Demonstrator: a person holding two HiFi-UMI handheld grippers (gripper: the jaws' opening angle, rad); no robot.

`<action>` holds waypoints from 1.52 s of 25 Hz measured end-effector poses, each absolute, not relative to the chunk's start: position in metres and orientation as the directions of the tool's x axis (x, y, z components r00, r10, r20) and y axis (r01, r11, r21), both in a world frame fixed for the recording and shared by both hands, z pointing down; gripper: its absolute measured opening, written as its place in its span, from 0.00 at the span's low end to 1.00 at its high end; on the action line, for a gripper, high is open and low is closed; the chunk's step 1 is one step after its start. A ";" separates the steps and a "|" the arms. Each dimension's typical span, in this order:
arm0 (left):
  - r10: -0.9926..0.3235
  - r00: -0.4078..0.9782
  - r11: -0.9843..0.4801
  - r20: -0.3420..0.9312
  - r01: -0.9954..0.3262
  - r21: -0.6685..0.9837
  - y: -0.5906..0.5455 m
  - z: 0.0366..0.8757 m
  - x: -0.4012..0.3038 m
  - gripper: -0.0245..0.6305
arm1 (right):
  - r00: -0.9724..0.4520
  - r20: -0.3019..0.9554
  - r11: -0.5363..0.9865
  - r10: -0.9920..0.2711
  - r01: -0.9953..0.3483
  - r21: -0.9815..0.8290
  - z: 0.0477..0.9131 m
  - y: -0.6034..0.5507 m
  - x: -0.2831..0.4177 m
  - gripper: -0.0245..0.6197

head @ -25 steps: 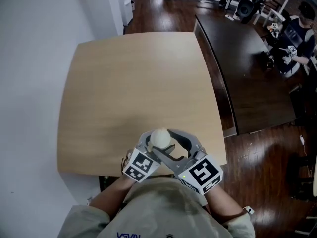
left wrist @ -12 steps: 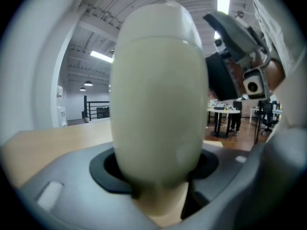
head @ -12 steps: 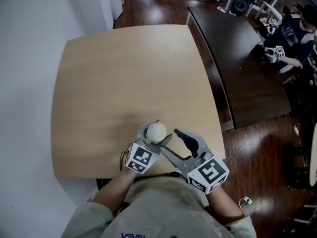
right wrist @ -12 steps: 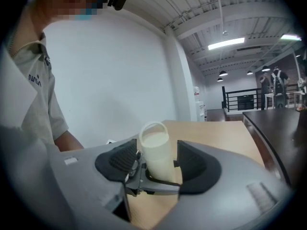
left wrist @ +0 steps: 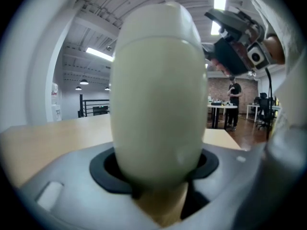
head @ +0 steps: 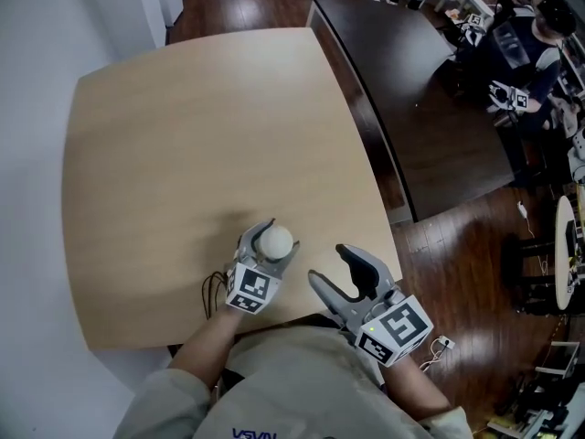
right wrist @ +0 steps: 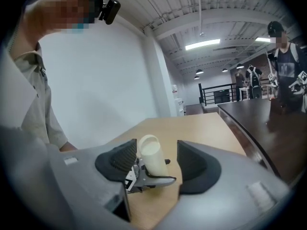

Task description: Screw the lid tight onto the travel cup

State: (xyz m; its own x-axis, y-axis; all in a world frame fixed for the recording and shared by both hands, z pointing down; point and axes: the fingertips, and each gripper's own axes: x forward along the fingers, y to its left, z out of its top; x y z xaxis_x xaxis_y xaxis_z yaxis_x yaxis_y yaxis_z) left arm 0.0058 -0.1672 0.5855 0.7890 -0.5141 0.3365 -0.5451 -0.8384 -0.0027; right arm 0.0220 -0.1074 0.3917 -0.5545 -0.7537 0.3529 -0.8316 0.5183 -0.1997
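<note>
Travel cup (head: 275,240) sits clamped in your left tongs (head: 268,248). In the left gripper view the dark pads press on both sides of its cream body (left wrist: 158,95), near its lower end. A paler lid (left wrist: 163,20) caps the top, and you can't tell how tightly it is seated.

Your right tongs (head: 331,265) stand wide apart with nothing gripped. They hang just beside the cup on its right, not touching it. In the right gripper view the cup (right wrist: 151,157) shows through the gap between those jaws, further off and held by the left tongs.

Both tongs are over the near edge of the light wooden table (head: 201,135). A dark table (head: 411,90) stands beyond its right side, where another person (head: 521,44) is seated.
</note>
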 end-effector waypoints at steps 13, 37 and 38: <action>-0.489 0.799 -0.850 0.352 -0.527 0.016 -0.160 0.613 0.002 0.52 | -0.512 0.333 0.461 -0.792 -0.859 -0.222 0.392 -0.105 0.023 0.44; -0.396 0.855 -0.862 0.334 -0.471 0.185 -0.132 0.587 -0.050 0.59 | -0.420 0.299 0.358 -0.857 -0.902 -0.242 0.383 -0.080 0.004 0.44; -0.393 0.856 -0.858 0.336 -0.472 0.200 -0.126 0.586 -0.060 0.59 | -0.416 0.301 0.354 -0.858 -0.904 -0.240 0.385 -0.078 0.003 0.44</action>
State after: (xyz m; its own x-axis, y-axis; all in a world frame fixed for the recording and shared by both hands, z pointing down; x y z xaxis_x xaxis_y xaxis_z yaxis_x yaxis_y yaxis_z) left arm -0.0603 -0.1258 0.5863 0.8562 -0.3929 0.3356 -0.4723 -0.8584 0.2000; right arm 0.0033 -0.0777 0.3852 -0.4164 -0.8578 0.3013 -0.9038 0.3544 -0.2399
